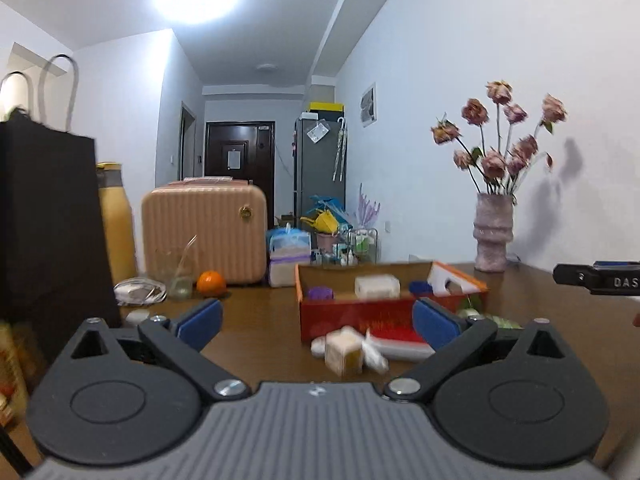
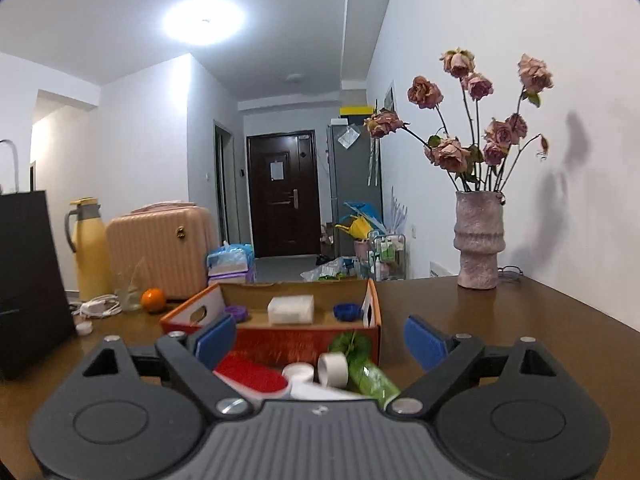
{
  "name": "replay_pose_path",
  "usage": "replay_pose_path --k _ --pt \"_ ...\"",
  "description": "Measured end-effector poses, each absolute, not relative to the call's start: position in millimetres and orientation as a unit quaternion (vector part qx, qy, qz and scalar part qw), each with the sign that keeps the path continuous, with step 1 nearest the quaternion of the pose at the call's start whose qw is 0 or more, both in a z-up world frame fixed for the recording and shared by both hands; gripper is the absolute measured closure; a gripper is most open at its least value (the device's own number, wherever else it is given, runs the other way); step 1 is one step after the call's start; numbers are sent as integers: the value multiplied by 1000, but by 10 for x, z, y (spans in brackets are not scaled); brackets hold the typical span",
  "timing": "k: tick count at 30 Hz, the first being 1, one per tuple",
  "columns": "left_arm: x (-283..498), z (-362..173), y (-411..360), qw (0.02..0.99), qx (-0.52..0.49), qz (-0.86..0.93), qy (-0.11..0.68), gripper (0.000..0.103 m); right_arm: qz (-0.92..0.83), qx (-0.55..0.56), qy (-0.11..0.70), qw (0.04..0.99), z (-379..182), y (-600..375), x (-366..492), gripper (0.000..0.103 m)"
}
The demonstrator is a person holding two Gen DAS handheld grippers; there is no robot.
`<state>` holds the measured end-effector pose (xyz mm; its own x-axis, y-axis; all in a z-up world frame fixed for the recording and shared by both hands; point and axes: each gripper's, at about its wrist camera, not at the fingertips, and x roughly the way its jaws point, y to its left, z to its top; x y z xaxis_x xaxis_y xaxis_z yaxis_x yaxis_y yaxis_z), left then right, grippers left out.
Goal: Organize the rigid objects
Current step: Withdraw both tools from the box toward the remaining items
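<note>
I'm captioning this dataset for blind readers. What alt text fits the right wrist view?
The open right gripper hovers over a brown table, empty, facing a red cardboard box holding a white block. Before the box lie a red brush, white tape roll and green bottle.

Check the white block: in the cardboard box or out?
In. The white block sits inside the cardboard box, behind its front wall.
</note>
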<state>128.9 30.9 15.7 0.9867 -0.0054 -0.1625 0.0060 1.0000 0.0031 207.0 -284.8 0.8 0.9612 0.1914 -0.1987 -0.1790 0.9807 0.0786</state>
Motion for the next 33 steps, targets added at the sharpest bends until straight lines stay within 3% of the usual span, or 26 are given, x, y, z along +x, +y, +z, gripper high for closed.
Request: replay_pose_path --k 3,7,15,33 --pt "960 33 337 994 -21 17 106 0 108 21 114 987 -136 -2779 1703 3" --pt "694 -144 373 988 -12 28 149 0 112 11 139 984 -296 -2721 1262 2" --pt "411 -115 339 991 5 13 133 0 79 18 166 983 -293 -2658 630 2" --pt "912 -289 256 987 46 24 153 0 83 15 193 978 -399 -2619 1252 3"
